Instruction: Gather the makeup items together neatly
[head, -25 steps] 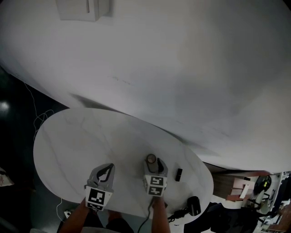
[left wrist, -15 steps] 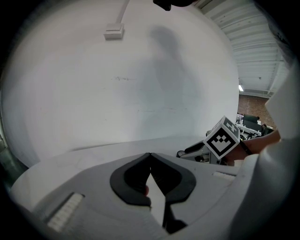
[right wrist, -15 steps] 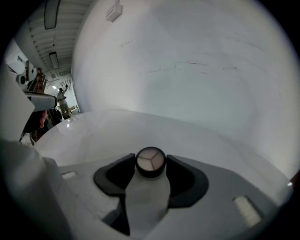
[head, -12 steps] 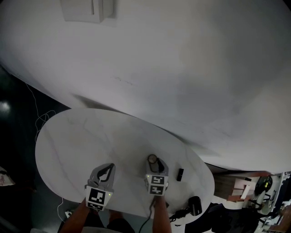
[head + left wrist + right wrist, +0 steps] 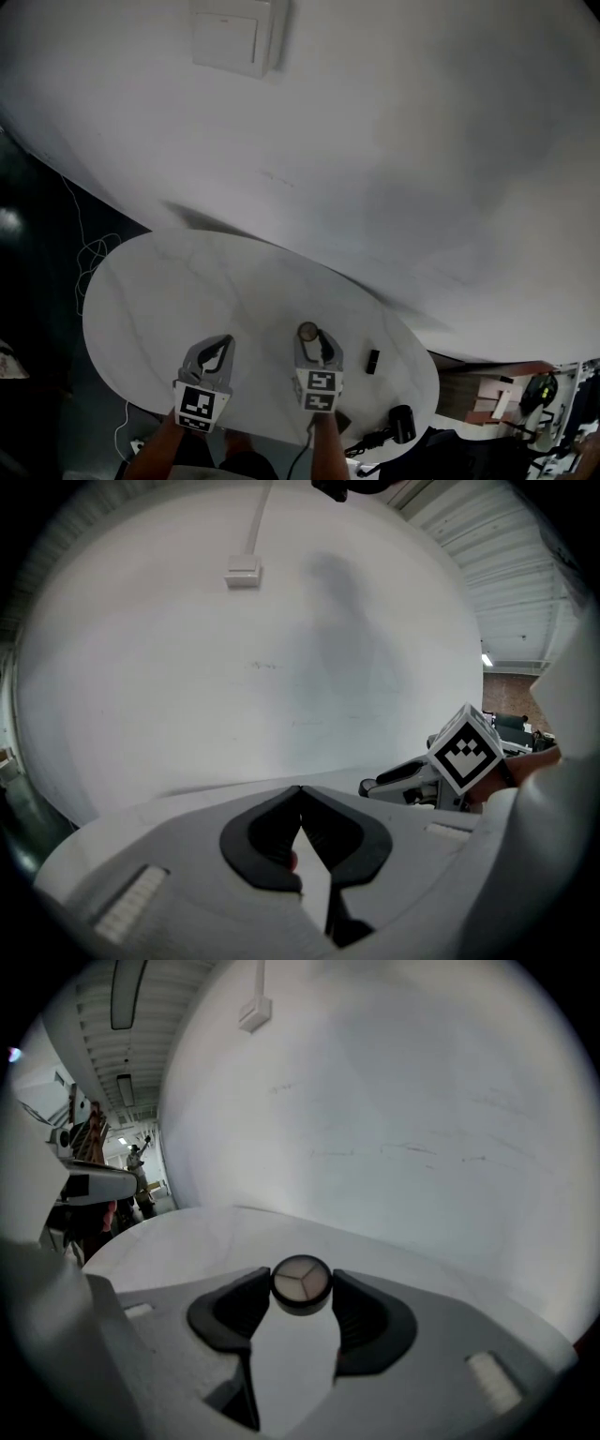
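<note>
Head view: white oval table (image 5: 187, 291). Left gripper (image 5: 223, 344) sits near the front edge. Right gripper (image 5: 316, 339) beside it holds a round compact (image 5: 307, 330). Small black tube (image 5: 372, 360) lies on the table to the right, apart.
Left gripper view: left gripper (image 5: 300, 794) jaw tips pressed together, nothing held.
Right gripper view: right gripper (image 5: 301, 1294) jaws have just been closing and now clamp the compact (image 5: 301, 1282), lid facing the camera.

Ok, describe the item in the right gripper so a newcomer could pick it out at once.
Over the white oval table, toward its near edge, the right gripper, whose jaws have just been closing, clamps a small round compact. Its pale top is split into three wedges inside a dark rim, unlike the slim dark stick lying to its right.
</note>
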Tool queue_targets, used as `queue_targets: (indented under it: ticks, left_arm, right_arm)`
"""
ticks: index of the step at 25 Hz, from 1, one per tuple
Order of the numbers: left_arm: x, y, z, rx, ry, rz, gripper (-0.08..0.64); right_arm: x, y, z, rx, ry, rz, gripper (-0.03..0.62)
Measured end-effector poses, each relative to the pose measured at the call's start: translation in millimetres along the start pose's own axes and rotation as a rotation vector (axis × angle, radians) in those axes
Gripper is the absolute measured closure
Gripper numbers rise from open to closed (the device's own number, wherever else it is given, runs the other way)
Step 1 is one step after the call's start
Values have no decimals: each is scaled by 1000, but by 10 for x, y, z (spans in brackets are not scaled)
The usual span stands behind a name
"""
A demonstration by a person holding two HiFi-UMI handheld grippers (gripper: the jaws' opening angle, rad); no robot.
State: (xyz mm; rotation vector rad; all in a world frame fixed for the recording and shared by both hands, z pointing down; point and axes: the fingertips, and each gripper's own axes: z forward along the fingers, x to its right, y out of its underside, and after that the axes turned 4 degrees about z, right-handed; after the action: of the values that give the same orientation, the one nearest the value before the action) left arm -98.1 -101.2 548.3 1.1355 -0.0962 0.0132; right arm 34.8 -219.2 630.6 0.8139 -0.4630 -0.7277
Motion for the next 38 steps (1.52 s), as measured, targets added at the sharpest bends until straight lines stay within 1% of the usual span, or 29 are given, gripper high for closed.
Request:
queue_targets:
  ticks: [8, 17, 25, 31, 38]
  left_arm:
    - [-424, -55, -535, 47, -63, -15, 551]
    - [-893, 47, -1136, 63, -111, -9, 551]
    - [-1268, 279, -1549, 54, -141, -19, 551]
    - [-1426, 590, -1728, 33, -147, -39, 551]
    - [-1618, 1003, -1845, -7, -159, -71, 551]
  right_arm:
    - [-724, -322, -269, 65, -40, -76, 383]
    - [-1559, -443, -457, 94, -87, -121, 382]
    - [-2263, -313, -394, 74, -138, -157, 382]
    - [-2671, -109, -274, 44, -169, -186, 383]
    - [-3053, 237, -43, -5, -208, -212, 383]
